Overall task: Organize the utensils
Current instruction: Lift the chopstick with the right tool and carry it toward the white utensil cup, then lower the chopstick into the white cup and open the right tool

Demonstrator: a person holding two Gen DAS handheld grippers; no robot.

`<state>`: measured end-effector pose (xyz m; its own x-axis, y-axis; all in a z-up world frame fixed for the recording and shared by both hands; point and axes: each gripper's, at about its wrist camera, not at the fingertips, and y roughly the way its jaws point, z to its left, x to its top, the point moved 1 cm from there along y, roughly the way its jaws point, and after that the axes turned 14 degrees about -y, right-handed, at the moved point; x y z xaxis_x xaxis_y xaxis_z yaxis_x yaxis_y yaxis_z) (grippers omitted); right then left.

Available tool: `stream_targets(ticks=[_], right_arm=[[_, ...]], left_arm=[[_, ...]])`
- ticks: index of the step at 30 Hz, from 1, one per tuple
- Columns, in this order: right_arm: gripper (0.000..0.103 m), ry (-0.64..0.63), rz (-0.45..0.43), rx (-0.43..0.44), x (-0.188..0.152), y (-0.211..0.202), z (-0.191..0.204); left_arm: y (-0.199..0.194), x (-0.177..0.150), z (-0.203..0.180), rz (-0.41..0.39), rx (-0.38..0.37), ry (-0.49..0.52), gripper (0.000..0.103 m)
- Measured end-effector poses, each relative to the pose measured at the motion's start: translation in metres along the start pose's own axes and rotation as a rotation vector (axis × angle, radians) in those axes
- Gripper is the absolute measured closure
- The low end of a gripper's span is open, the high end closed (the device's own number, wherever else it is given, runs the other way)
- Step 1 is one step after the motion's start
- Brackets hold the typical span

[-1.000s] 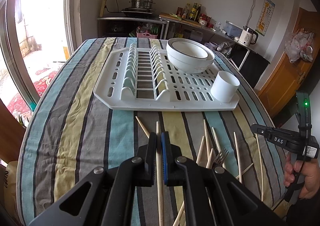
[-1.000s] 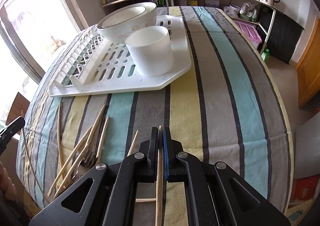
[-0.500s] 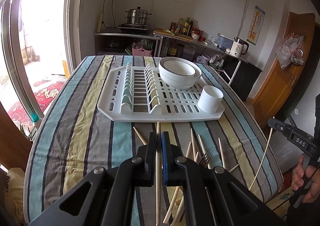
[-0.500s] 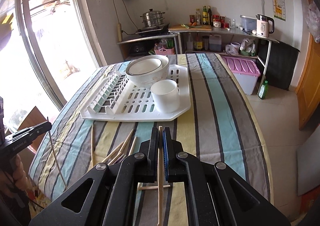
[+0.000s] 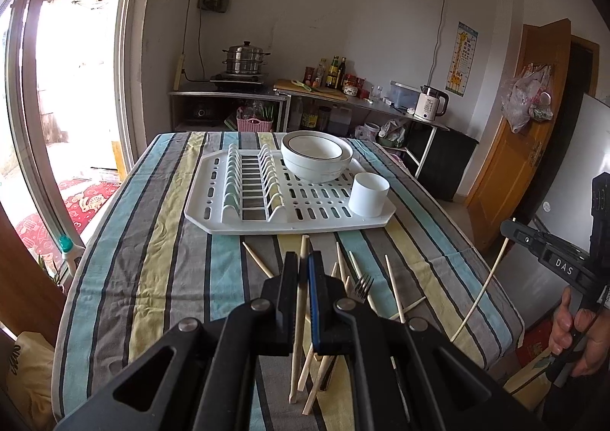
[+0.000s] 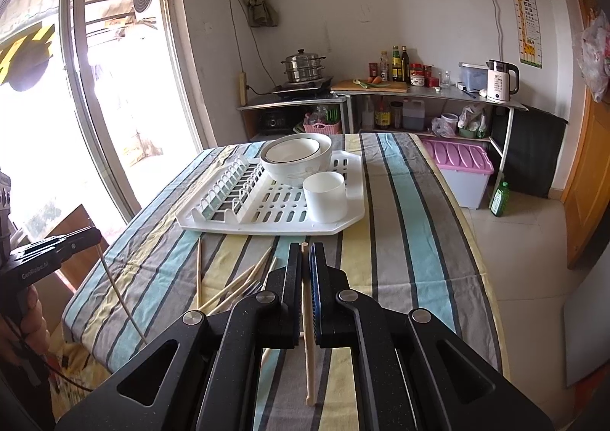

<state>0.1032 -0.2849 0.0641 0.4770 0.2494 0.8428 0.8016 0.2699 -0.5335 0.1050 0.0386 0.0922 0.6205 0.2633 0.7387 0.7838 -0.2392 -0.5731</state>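
A pale wooden chopstick (image 5: 301, 297) was pinched between the pressed-together jaws of the black left gripper (image 5: 304, 259), its tip standing out past the fingertips and its tail hanging below them, clear of the striped tablecloth (image 5: 152, 259). A second pale wooden chopstick (image 6: 306, 316) was clamped likewise in the black right gripper (image 6: 306, 252), raised above the cloth. The remaining loose wooden chopsticks (image 5: 392, 290) and a metal fork (image 5: 361, 288) were scattered on the cloth just short of the white slotted plastic drying rack (image 5: 213, 210); their near ends were hidden behind the gripper bodies, and their number could not be made out. The fork's handle was hidden. On the rack were seen stacked white ceramic bowls with a dark rim line (image 5: 316, 158) and, near the front corner, a white cylindrical plastic cup (image 5: 368, 194), its inside not visible.
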Motion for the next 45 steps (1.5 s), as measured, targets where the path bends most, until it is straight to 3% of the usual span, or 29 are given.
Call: stream_targets(ticks=[12,23,45], right_arm=[[0.099,-0.023,-0.027,-0.004,0.000,-0.014,0.001],[0.099,-0.039,-0.080,-0.023,0.038,-0.005,-0.011],[0.099,0.046,-0.160,-0.015,0.128,0.087,-0.075]], left_arm=[[-0.023,-0.007,-0.005,-0.014,-0.006,0.032,0.097],[-0.012,0.034,-0.022,-0.056,-0.015,0.051,0.097],[0.117,0.143,-0.103,-0.063,-0.152,0.037,0.097]])
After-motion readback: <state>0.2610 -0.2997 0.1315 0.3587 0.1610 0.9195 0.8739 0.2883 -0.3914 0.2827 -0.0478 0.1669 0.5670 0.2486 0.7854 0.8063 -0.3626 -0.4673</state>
